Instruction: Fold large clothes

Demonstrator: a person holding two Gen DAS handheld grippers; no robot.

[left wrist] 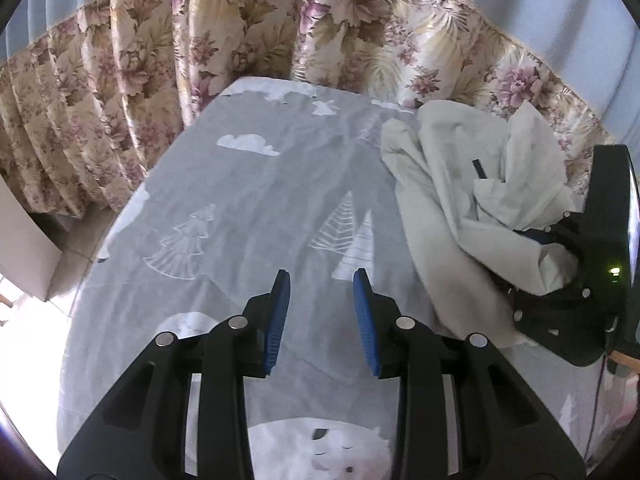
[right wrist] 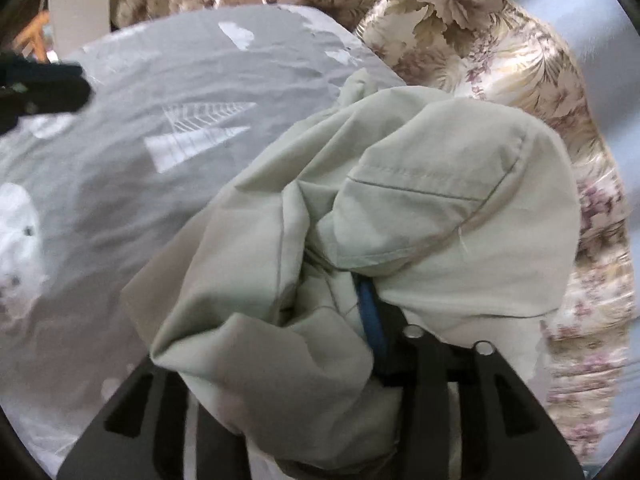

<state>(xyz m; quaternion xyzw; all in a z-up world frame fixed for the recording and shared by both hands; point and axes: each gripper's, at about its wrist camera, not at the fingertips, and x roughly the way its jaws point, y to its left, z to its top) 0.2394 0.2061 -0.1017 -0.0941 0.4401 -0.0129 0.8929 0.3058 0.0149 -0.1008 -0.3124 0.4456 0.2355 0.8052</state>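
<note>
While the left tongs (left wrist: 322,280) hover spread and empty, the right tongs (right wrist: 340,320) sit buried in the bunched pale garment (right wrist: 400,208); their grip cannot be told. The left tongs should take a loose edge opposite and spread it flat on the grey sheet (left wrist: 248,200).

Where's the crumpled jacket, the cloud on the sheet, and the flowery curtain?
jacket (right wrist: 420,208): right wrist view, on the stitched flap.
cloud (left wrist: 248,144): left wrist view, middle of the white cloud print on the grey sheet.
curtain (left wrist: 132,80): left wrist view, on a flowered fold.
</note>
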